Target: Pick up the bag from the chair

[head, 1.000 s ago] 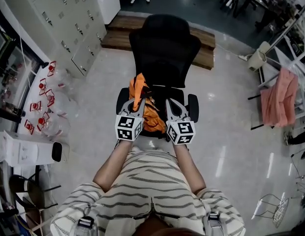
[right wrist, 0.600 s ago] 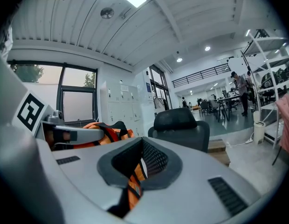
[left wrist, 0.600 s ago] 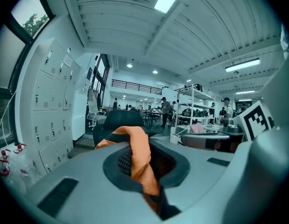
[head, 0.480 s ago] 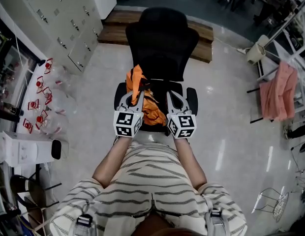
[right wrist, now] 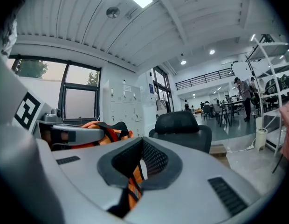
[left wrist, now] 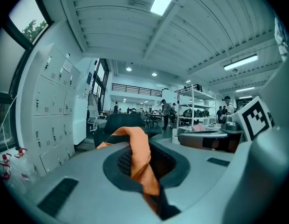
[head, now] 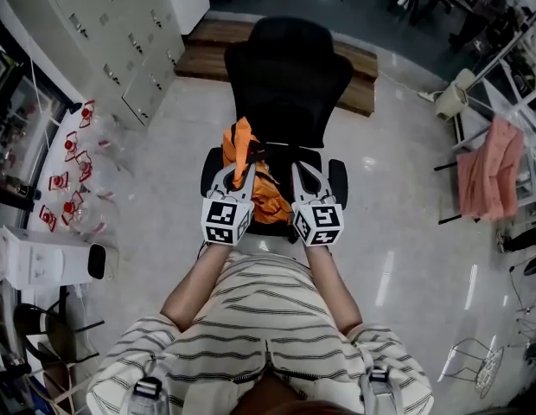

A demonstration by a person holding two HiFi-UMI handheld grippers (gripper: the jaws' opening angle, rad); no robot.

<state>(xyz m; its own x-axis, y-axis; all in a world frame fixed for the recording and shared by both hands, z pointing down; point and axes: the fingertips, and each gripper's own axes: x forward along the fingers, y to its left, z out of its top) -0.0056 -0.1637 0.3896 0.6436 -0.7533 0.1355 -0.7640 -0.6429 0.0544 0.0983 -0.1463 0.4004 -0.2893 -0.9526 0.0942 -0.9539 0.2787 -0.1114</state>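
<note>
2 grippers, both clamped on the bag (head: pixel 261 190). Lockers (head: pixel 121 50) far left. Left gripper (head: pixel 237 174) has its jaws pinched shut on an orange fold of the bag. Bag sits over the left side of the chair (head: pixel 290 76) seat, against the backrest; resting or lifted, can't tell. Right gripper (head: pixel 309 178) has its jaws closed on an orange-black strap of the bag. Pink cloth (head: pixel 488 167) hangs far right
</note>
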